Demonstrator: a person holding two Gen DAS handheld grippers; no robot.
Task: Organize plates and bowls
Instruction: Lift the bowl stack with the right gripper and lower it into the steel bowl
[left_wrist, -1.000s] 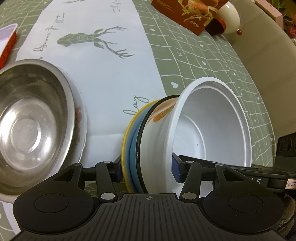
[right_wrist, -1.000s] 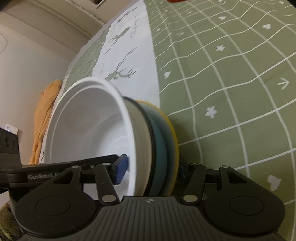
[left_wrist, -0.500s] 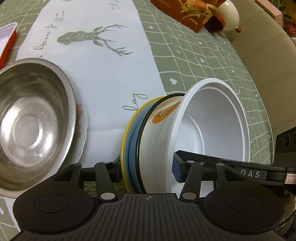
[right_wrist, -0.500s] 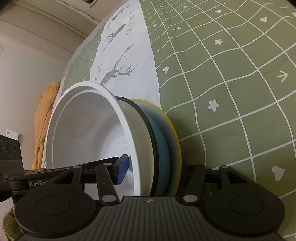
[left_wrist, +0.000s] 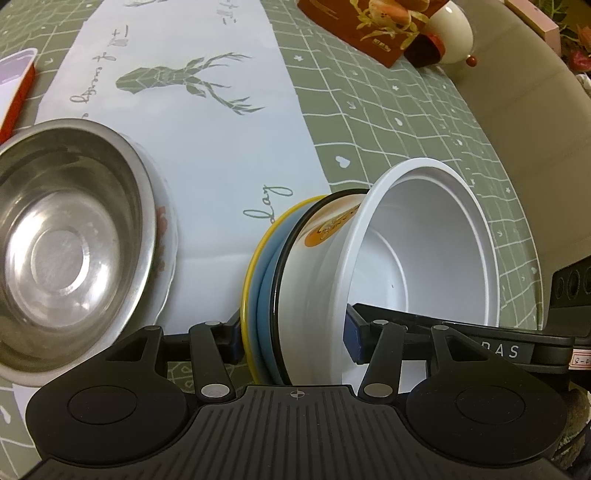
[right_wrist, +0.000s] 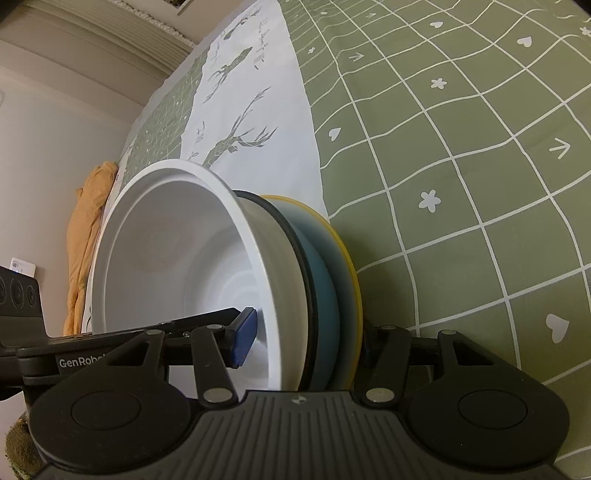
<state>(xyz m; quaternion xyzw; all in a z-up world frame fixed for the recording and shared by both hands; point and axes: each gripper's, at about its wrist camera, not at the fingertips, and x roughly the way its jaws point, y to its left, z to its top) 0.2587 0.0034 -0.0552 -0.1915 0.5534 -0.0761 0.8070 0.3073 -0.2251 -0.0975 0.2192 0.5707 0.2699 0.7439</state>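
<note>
A nested stack is held on edge between both grippers: a white bowl (left_wrist: 417, 258) inside a black-rimmed bowl with an orange print (left_wrist: 325, 236), on a blue plate (left_wrist: 264, 291) with a yellow rim. My left gripper (left_wrist: 291, 339) is shut on the stack's near edge. My right gripper (right_wrist: 306, 343) is shut on the same stack (right_wrist: 177, 266) from the opposite side. To the left, a steel bowl (left_wrist: 62, 236) sits on a white flowered plate (left_wrist: 166, 236).
The table has a green checked cloth (right_wrist: 461, 155) with a white deer-print runner (left_wrist: 177, 96). A red-edged tray (left_wrist: 14, 92) lies far left. A red box (left_wrist: 373, 29) and a white egg-shaped ornament (left_wrist: 450, 33) stand at the back. The table edge runs along the right.
The held stack has shifted slightly with both grippers still clamped on it; in both views more of the table beyond the stack shows. The steel bowl has not moved.
</note>
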